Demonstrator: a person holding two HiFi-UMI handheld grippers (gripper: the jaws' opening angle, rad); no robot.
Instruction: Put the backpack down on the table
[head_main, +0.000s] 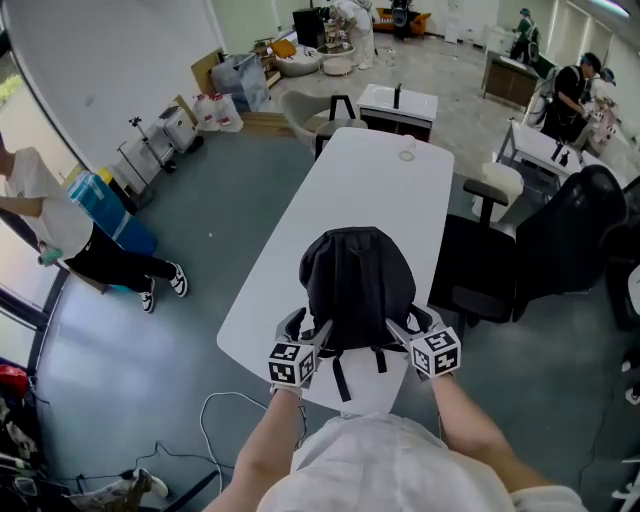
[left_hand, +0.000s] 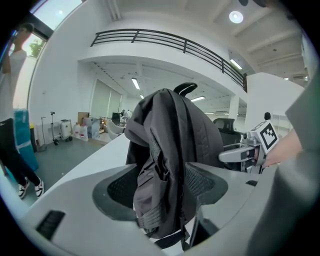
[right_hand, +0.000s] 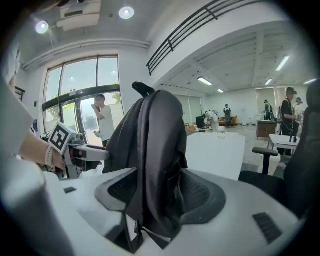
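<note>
A black backpack (head_main: 356, 285) stands upright at the near end of the long white table (head_main: 370, 190). My left gripper (head_main: 313, 333) is shut on its left side, the dark fabric (left_hand: 165, 165) bunched between the jaws. On the other side my right gripper (head_main: 398, 331) is shut on the backpack (right_hand: 152, 160) too. Loose straps (head_main: 340, 378) hang over the table's near edge. I cannot tell whether its bottom rests on the tabletop.
A small glass jar (head_main: 406, 154) stands at the table's far end. Black office chairs (head_main: 560, 240) crowd the table's right side. A person (head_main: 60, 230) sits on the floor at left, beside a blue bin (head_main: 100, 205). Cables (head_main: 215, 410) lie on the floor near me.
</note>
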